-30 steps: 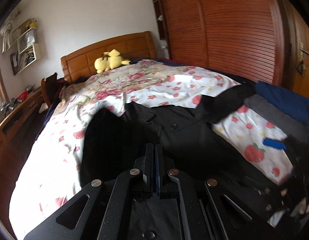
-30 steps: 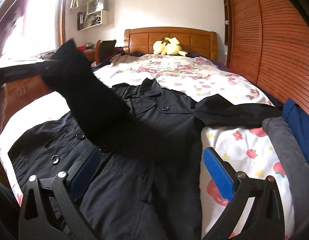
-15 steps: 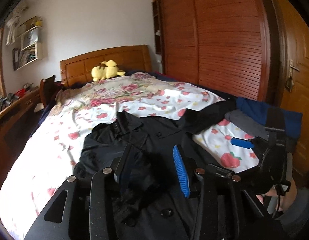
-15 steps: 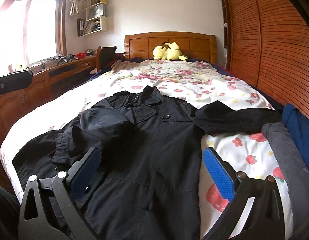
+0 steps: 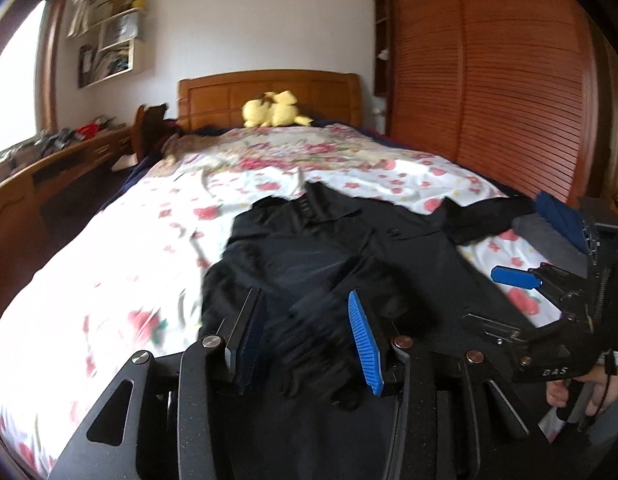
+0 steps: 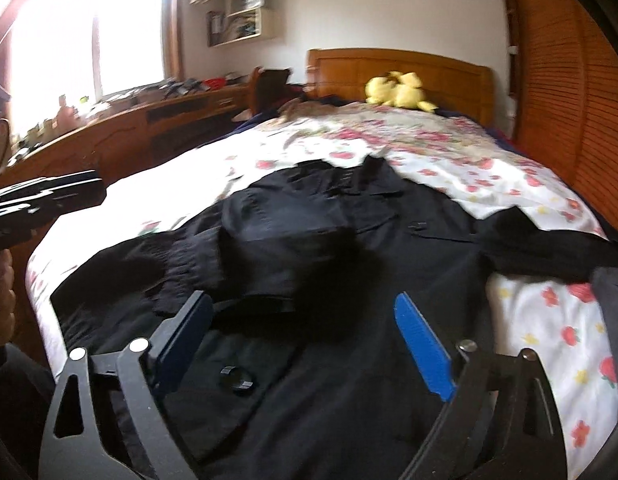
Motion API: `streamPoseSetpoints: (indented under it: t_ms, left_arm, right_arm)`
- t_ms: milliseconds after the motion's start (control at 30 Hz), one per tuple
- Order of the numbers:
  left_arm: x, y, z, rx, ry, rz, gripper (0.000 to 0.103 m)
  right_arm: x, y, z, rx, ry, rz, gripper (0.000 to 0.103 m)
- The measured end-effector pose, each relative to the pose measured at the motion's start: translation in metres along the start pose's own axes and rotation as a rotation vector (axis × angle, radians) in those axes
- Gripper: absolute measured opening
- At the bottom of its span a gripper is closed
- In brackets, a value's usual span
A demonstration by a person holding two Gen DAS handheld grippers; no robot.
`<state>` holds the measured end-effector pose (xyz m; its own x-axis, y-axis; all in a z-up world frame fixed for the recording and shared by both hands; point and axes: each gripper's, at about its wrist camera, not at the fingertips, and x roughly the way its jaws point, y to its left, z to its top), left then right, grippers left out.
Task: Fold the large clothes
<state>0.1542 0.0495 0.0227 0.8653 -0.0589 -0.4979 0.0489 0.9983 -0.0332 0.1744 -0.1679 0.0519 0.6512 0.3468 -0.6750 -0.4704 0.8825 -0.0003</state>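
A large black coat (image 5: 329, 248) lies front-up on the flowered bed (image 5: 121, 264), collar toward the headboard. Its left sleeve is folded across the chest (image 6: 285, 236); its right sleeve (image 6: 549, 248) stretches out to the right. My left gripper (image 5: 305, 324) is open and empty just above the folded sleeve near the coat's lower half. My right gripper (image 6: 305, 316) is open and empty above the coat's front, near a button (image 6: 237, 378). The right gripper also shows at the right edge of the left wrist view (image 5: 521, 276).
A yellow plush toy (image 5: 275, 110) sits by the wooden headboard (image 5: 269, 92). A wooden wardrobe (image 5: 489, 80) lines the right side. A wooden desk (image 6: 121, 128) runs along the left under the window. Blue and grey clothes (image 5: 557, 220) lie at the bed's right edge.
The left gripper opened and let go of the left sleeve, which now lies folded across the coat's chest. Both grippers shifted, the views turning to the left. The right gripper stayed open.
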Motion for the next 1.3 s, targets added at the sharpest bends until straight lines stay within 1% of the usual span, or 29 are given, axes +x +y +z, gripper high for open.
streamPoseSetpoints:
  t_ms: [133,200,300,400,500,667,733,767,800,833,900,933,1000,1100,1300]
  left_arm:
    - [0.003,0.013,-0.011,-0.028,0.013,0.039,0.044]
    - [-0.001,0.018,-0.011,-0.040,0.009,0.054,0.044]
    - [-0.004,0.024,-0.015,-0.066,0.004,0.063,0.044]
    - [-0.005,0.029,-0.026,-0.079,0.020,0.075,0.044]
    - [-0.008,0.034,-0.035,-0.075,0.042,0.091,0.044]
    - [-0.013,0.041,-0.037,-0.077,0.070,0.084,0.044]
    - [-0.013,0.043,-0.034,-0.086,0.077,0.079,0.044]
    - [-0.013,0.044,-0.033,-0.091,0.080,0.075,0.044]
    - [-0.014,0.043,-0.032,-0.096,0.082,0.073,0.044]
    - [-0.014,0.043,-0.031,-0.097,0.082,0.072,0.044]
    - [-0.012,0.042,-0.031,-0.096,0.081,0.070,0.044]
    - [-0.012,0.040,-0.030,-0.094,0.082,0.067,0.044]
    - [-0.011,0.036,-0.033,-0.090,0.086,0.061,0.044]
    - [-0.010,0.031,-0.034,-0.076,0.088,0.054,0.044]
    - [-0.008,0.020,-0.036,-0.052,0.084,0.040,0.044]
  right_arm:
    - [0.025,0.027,-0.001,-0.048,0.044,0.061,0.077]
    - [0.039,0.043,-0.003,-0.078,0.071,0.094,0.070]
    - [0.058,0.062,-0.005,-0.104,0.109,0.137,0.062]
    - [0.076,0.078,-0.008,-0.114,0.142,0.181,0.058]
    - [0.089,0.090,-0.012,-0.129,0.181,0.213,0.058]
    - [0.099,0.099,-0.021,-0.153,0.227,0.211,0.058]
    - [0.102,0.098,-0.020,-0.147,0.233,0.212,0.053]
    - [0.103,0.098,-0.020,-0.147,0.236,0.209,0.049]
    - [0.103,0.098,-0.020,-0.148,0.235,0.205,0.041]
    - [0.101,0.098,-0.020,-0.147,0.223,0.196,0.037]
    - [0.099,0.096,-0.018,-0.143,0.210,0.201,0.024]
    - [0.097,0.096,-0.017,-0.146,0.201,0.197,0.022]
    - [0.093,0.094,-0.016,-0.150,0.183,0.196,0.012]
    - [0.085,0.089,-0.014,-0.135,0.147,0.194,0.006]
    - [0.061,0.066,-0.001,-0.089,0.060,0.204,0.003]
